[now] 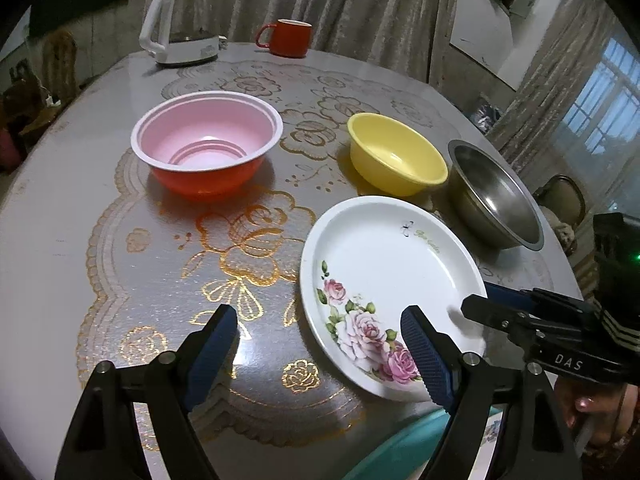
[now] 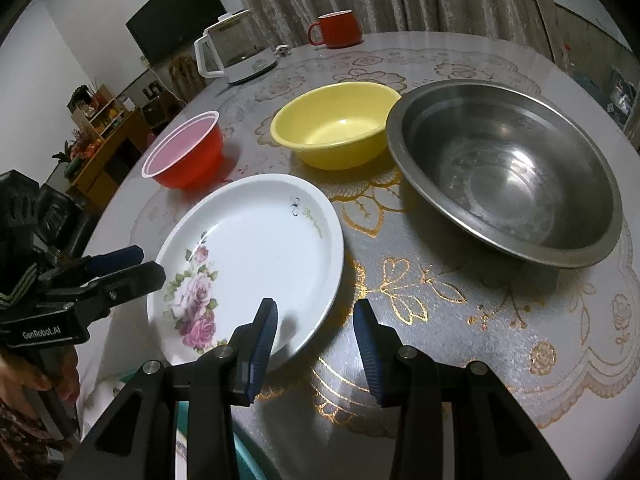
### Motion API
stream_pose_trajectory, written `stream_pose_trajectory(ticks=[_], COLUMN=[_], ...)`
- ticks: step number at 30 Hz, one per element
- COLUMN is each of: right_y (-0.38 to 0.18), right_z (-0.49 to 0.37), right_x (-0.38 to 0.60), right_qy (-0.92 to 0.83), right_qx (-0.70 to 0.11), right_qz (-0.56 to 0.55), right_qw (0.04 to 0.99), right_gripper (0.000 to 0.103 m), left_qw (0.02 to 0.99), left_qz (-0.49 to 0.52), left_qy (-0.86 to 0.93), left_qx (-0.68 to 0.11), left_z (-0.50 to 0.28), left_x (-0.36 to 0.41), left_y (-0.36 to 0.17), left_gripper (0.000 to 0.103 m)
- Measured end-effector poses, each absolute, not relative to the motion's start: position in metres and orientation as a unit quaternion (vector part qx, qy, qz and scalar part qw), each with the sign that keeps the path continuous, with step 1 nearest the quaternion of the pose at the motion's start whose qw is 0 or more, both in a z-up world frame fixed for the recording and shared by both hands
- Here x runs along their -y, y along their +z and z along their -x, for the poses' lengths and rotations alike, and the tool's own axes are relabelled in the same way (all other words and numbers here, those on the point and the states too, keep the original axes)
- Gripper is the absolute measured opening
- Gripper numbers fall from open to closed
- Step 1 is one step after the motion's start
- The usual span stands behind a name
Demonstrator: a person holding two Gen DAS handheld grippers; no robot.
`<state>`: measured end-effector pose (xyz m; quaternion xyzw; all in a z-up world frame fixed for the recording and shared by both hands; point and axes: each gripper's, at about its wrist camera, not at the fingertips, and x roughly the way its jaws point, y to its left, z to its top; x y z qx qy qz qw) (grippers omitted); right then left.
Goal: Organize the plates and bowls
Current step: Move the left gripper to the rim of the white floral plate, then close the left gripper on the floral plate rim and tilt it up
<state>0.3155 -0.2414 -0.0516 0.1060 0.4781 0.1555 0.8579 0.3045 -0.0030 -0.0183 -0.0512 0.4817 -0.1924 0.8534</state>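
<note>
Floral plate (image 1: 392, 280) sits on bench (image 1: 80, 208) near its front edge, w/ yellow bowl (image 1: 396, 156) just behind it, steel bowl (image 2: 504, 172) to its right, red bowl (image 1: 204, 144) off to the left. Left tool (image 1: 320, 356) wide open, nothing held; its right pad hangs over plate's near rim, contact unclear. Right tool (image 2: 316, 344) approx. half open, empty, straddling plate's right-front rim without pinching it. Kettle (image 1: 184, 24) & red mug (image 1: 288, 38) at far side.
</note>
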Motion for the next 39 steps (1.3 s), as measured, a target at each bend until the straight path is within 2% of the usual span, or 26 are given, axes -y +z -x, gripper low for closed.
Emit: stream_pose_trajectory(ticks=[8,12,15,17,18,19,23,25,33,39], right_y=[-0.055,-0.061,-0.061,-0.061,-0.061,-0.061,-0.058,-0.058,-0.06,-0.058], right_z=[-0.321,-0.324,-0.327,-0.328,-0.329,-0.33,-0.331,-0.331,-0.329,-0.318], right_x=[0.242,0.238,0.238,0.238,0.237,0.236,0.222,0.215,0.217,0.222], right_qy=[0.184,0.187,0.188,0.19,0.191,0.192,0.198,0.196,0.198,0.206], right_qx=[-0.477,-0.483,-0.48,-0.478,-0.477,-0.477,-0.463,-0.452,-0.44,-0.437], right_qz=[-0.138,-0.134,-0.132,-0.131,-0.128,-0.124,-0.042,-0.009,-0.015,-0.032], right_qw=[0.849,0.845,0.847,0.848,0.848,0.849,0.863,0.87,0.876,0.875], right_gripper=[0.037,0.031,0.03,0.03,0.03,0.03,0.03,0.03,0.027,0.025], left_qw=[0.836,0.824,0.825,0.823,0.822,0.82,0.832,0.835,0.848,0.85], left_qz=[0.081,0.076,0.052,0.031,0.02,0.008,-0.066,-0.066,-0.054,-0.055], left_qy=[-0.232,-0.241,-0.246,-0.251,-0.255,-0.263,-0.252,-0.248,-0.237,-0.239], left_qx=[-0.491,-0.507,-0.506,-0.508,-0.509,-0.509,-0.49,-0.487,-0.472,-0.465], left_z=[-0.31,-0.312,-0.311,-0.31,-0.31,-0.308,-0.301,-0.3,-0.293,-0.284], left_x=[0.004,0.005,0.01,0.015,0.019,0.024,0.039,0.039,0.028,0.027], left_y=[-0.025,-0.032,-0.032,-0.032,-0.032,-0.032,-0.032,-0.031,-0.026,-0.022], left_gripper=[0.082,0.066,0.065,0.059,0.049,0.045,0.045,0.045,0.031,0.03])
